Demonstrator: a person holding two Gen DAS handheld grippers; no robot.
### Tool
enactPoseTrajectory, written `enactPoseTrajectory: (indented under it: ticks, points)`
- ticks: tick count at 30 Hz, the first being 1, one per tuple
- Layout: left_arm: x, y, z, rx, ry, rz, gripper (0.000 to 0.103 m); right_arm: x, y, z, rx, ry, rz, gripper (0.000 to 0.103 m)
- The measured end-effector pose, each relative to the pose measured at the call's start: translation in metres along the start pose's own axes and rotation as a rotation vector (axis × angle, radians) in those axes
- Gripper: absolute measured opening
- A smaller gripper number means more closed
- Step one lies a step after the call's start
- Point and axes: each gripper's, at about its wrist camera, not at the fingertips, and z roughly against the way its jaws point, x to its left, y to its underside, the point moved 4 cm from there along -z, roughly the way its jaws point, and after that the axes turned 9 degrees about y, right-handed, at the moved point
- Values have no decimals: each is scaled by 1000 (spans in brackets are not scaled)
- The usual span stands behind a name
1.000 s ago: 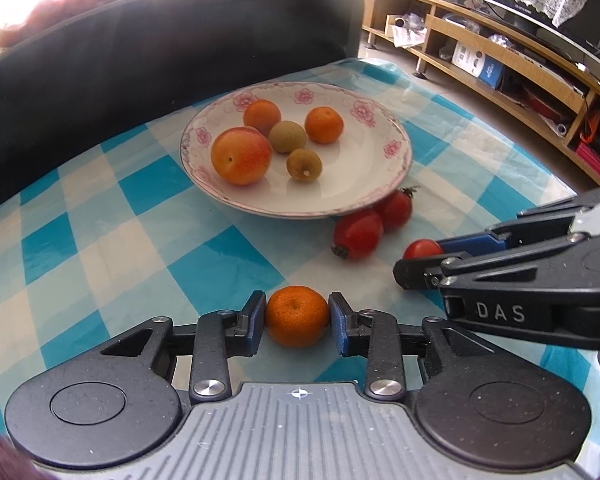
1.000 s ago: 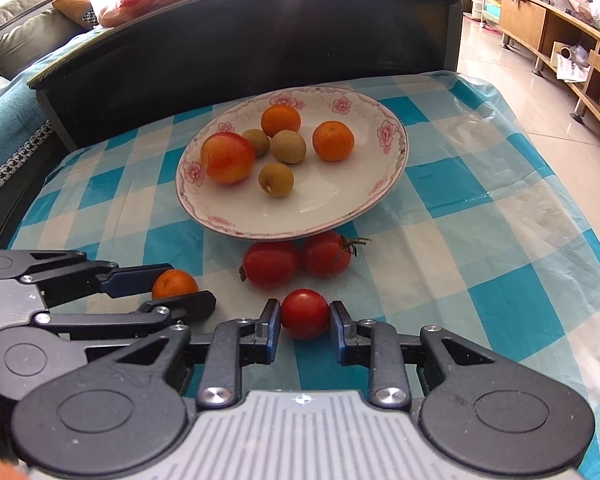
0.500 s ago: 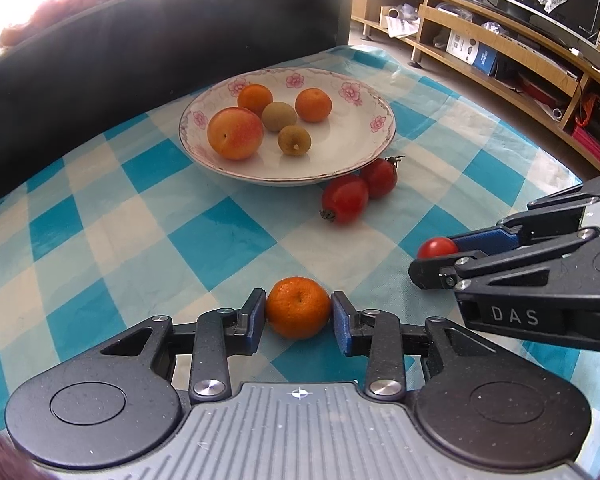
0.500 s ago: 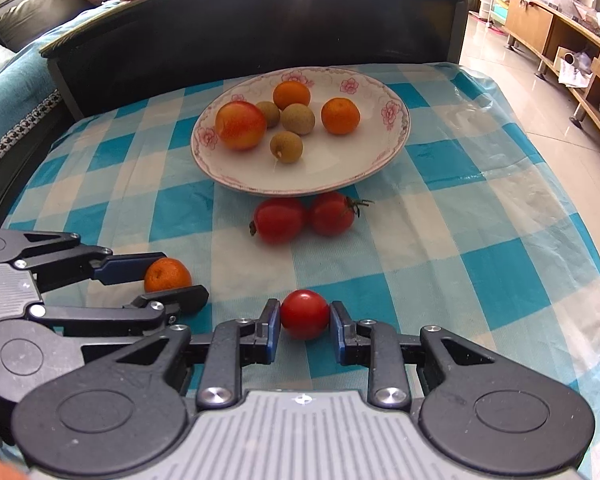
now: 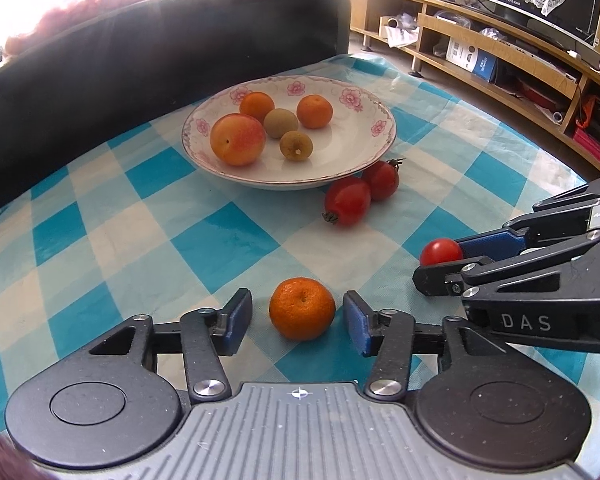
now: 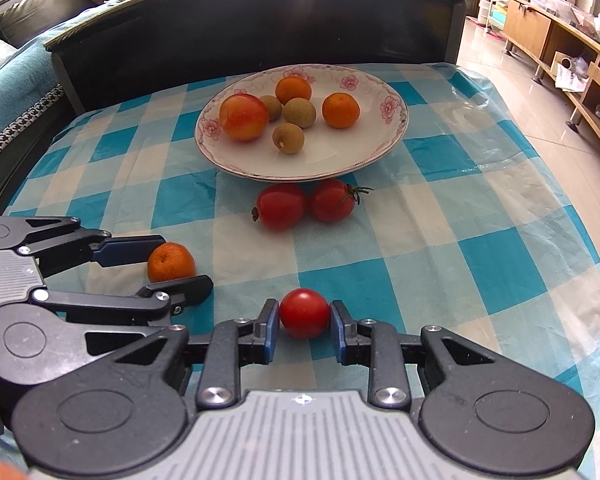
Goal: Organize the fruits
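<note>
The left gripper (image 5: 299, 316) is being held low over the checked cloth (image 5: 228, 240) on the table, its jaws spread wider than the small orange (image 5: 302, 308) lying between them, with a gap showing on both sides, so nothing is being gripped. Just to its right, the right gripper (image 6: 304, 330) is being kept closed on a cherry tomato (image 6: 304, 313), both blue pads (image 6: 270, 334) pressing against the fruit. The two grippers are sitting side by side at the near part of the table.

Farther in, two larger tomatoes (image 6: 306, 204) are lying touching each other on the cloth, just against the near rim of the flowered plate (image 6: 380, 148). The plate is carrying a peach, two oranges and small brownish fruits. Bare cloth is lying open between the grippers and the tomatoes, and to the right toward the table's edge. A dark sofa back (image 6: 260, 20) is standing beyond the plate.
</note>
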Motion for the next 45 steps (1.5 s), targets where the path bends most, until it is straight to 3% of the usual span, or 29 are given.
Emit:
enactPoseTrajectory:
  ticks: [8,17,22,27,30,45]
  points:
    - [3,1,0,-1,-17,14,71,-3,1,2,-12,-18,-6,33]
    - [5,2,1,6,-13,13,72,-6,2,1,-24,9,-14,40]
    - [5,2,2,9,-8,16,67,-2,3,2,-22,25,5,40]
    - [5,2,5,11,15,23,47,3,4,3,-11,57,42,36]
    - [5,1,5,15,16,20,43,6,4,4,-4,53,44,30]
    - [1,-2,2,19,36,9,41,4,3,4,11,41,27,29]
